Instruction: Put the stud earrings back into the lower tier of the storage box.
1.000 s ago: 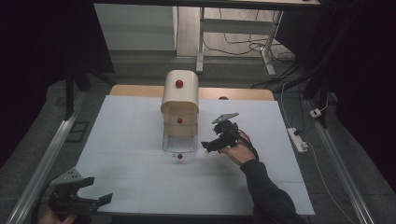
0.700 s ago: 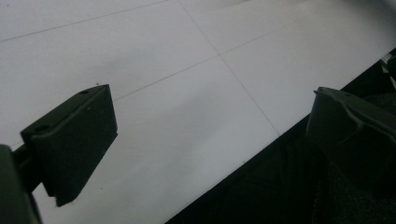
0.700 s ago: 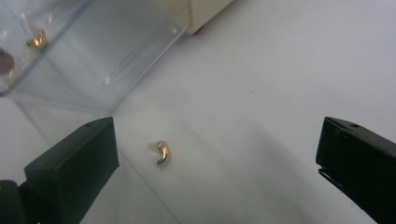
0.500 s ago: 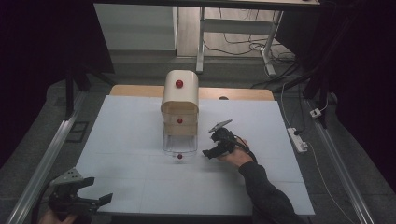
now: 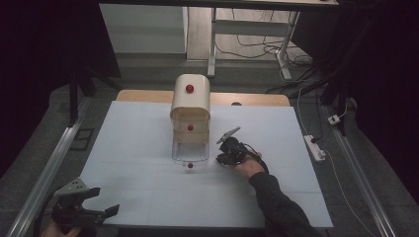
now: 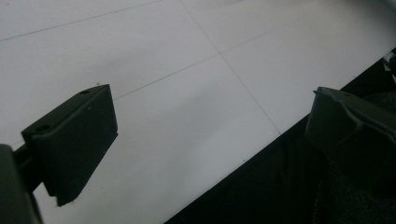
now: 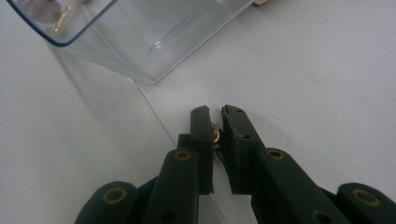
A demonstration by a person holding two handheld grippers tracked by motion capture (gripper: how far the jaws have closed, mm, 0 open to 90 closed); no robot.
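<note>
**Right gripper drops to the table and pinches a small gold piece beside the open drawer**

Since the earlier high-view frames, the right gripper (image 5: 223, 157) has sunk from just above the table to the white tabletop (image 5: 138, 148), right of the clear drawer (image 5: 190, 154), and its jaws have just been closing. In the right gripper view they stand nearly together with a small gold piece (image 7: 216, 133) caught between them; it looks like an earring or hook, too small to say for certain. The left gripper (image 5: 106, 211) has stayed at the near left corner, jaws wide apart and holding nothing, over the table's near edge.

What the next move turns on is how the gold piece lies relative to the drawer. The drawer is pulled out toward the person from the foot of the small cream cabinet (image 5: 190, 101), and its open top lies just to the left of the right gripper in the high view. In the right gripper view, the drawer's clear corner (image 7: 140, 70) sits ahead of the jaws and to their left, near but apart, with another small gold item (image 7: 63, 18) already inside. The right hand (image 5: 247, 167) is by far the nearer one; the left is well apart. Judging from this, the piece needs lifting clear of the rim, then a short carry leftward over the drawer.
</note>
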